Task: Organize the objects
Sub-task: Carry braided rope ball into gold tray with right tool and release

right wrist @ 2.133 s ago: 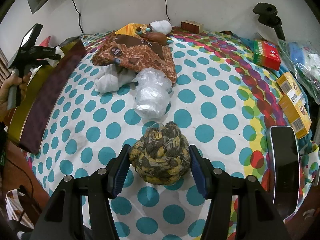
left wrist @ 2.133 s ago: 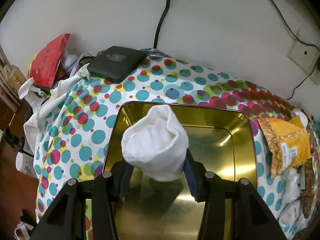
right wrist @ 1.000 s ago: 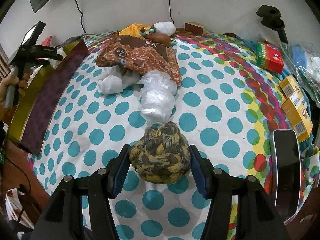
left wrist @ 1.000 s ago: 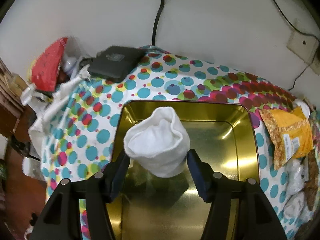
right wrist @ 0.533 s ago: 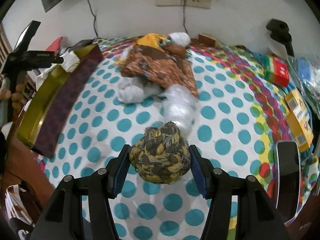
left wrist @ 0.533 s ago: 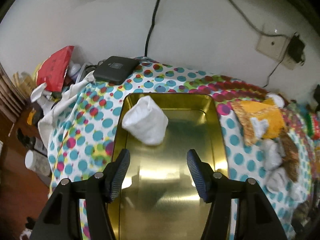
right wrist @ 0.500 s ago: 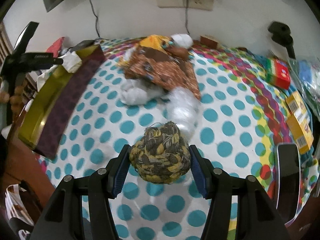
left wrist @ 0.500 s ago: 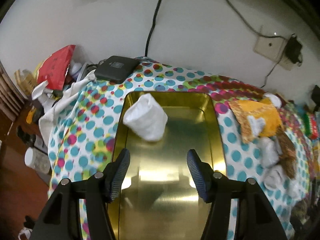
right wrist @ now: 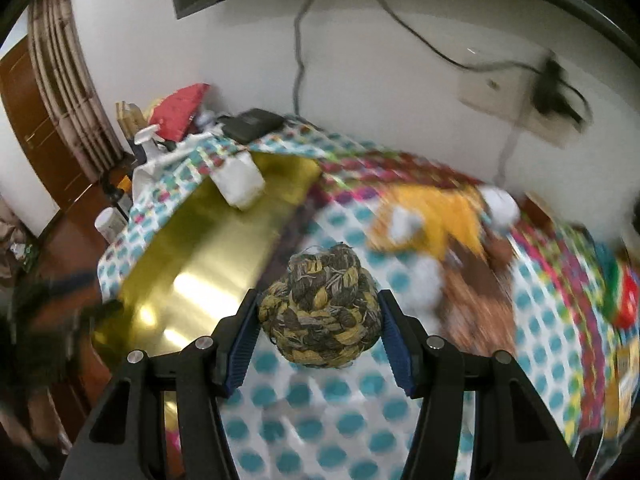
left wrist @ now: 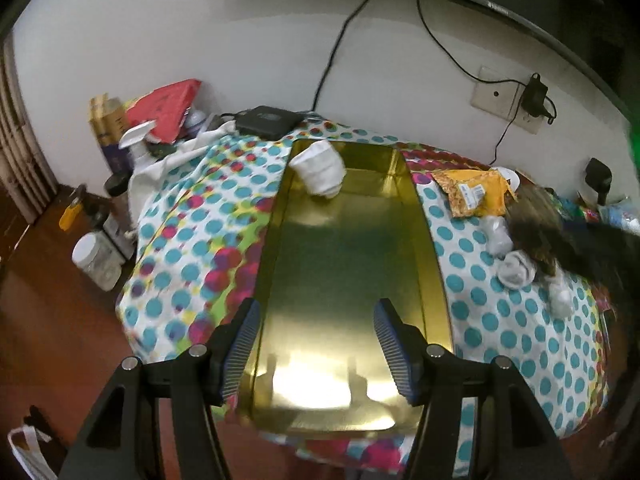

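Observation:
A gold tin tray (left wrist: 420, 220) lies on the dotted tablecloth, with a rolled white sock (left wrist: 319, 168) in its far left corner. My left gripper (left wrist: 318, 340) hangs open above the tray's near end, nothing between its fingers. My right gripper (right wrist: 318, 336) is shut on a yellow-brown yarn ball (right wrist: 320, 312), held in the air over the cloth just right of the tray (right wrist: 192, 256). The white sock (right wrist: 239, 184) also shows in the right wrist view, which is blurred. In the left wrist view a dark blurred shape at the right edge is partly the yarn ball (left wrist: 536, 220).
Right of the tray lie an orange packet (left wrist: 474, 192), a brown cloth and white rolled socks (left wrist: 516, 270). A black box (left wrist: 266, 120) and red bag (left wrist: 168, 106) sit by the wall. Bottles (left wrist: 98, 256) stand on the floor at left. Cables hang from a wall socket (left wrist: 508, 100).
The left gripper let go of the white sock in the tray and pulled back and up. The right gripper lifted the yarn ball and swung it left toward the tray.

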`<state>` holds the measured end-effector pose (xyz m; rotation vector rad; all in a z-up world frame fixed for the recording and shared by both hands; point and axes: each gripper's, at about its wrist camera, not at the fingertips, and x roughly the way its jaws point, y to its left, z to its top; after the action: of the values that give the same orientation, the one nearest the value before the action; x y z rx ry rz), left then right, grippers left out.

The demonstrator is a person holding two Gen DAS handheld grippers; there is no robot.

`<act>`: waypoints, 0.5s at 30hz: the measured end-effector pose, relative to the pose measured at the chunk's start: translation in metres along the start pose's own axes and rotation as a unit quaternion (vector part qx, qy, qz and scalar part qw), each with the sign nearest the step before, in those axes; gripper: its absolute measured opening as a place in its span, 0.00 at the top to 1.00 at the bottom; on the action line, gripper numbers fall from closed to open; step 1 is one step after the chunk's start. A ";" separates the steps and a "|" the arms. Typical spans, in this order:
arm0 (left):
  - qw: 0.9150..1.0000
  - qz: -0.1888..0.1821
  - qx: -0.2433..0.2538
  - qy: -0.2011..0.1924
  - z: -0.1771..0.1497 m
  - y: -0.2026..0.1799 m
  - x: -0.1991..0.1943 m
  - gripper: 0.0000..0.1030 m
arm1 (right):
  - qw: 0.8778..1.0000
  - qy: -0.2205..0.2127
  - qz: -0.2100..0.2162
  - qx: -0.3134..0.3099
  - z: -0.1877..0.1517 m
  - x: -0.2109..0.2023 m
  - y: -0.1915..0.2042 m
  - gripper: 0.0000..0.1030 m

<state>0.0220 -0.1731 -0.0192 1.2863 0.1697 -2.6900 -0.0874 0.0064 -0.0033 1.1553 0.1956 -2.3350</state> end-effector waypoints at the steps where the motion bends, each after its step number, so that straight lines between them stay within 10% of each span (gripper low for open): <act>1: 1.000 0.004 -0.004 -0.002 -0.005 0.004 -0.004 0.41 | 1.000 0.000 0.003 -0.005 0.011 0.007 0.007 0.47; 15: 0.999 0.042 -0.009 -0.012 -0.035 0.061 -0.017 0.41 | 0.994 0.059 -0.081 -0.051 0.091 0.147 0.051 0.47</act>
<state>0.0708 -0.2251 -0.0300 1.2260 0.1336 -2.6265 -0.1977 -0.1263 -0.0557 1.2682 0.4618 -2.3656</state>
